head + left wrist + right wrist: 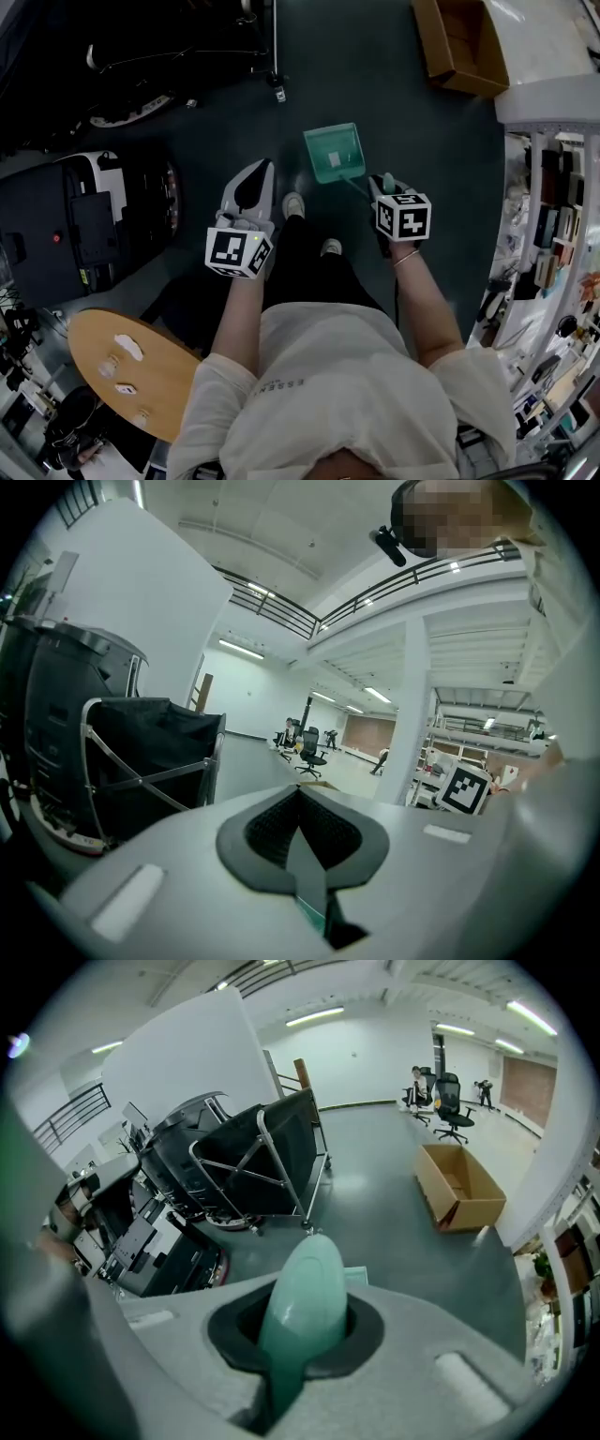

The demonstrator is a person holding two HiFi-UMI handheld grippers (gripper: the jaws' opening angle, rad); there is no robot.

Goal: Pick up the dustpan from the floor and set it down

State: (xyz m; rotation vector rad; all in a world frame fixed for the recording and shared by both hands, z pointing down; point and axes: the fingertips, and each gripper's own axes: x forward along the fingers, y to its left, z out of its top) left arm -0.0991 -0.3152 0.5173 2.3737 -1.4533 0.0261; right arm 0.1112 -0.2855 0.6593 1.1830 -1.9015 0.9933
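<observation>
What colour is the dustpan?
The plastic dustpan is pale mint green, seen best in the head view.

dustpan (332,150): 1 | claws (260,169) (386,181): 2 | cardboard box (459,42): 1 | round table (141,375): 1

Dark floor (375,75), round wooden table (155,370)

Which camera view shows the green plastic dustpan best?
The head view: the green plastic dustpan shows there with its tray and its thin handle, which runs to the right gripper. The right gripper view shows only the rounded handle end, between the fingers. The left gripper view shows at most a green sliver.
</observation>
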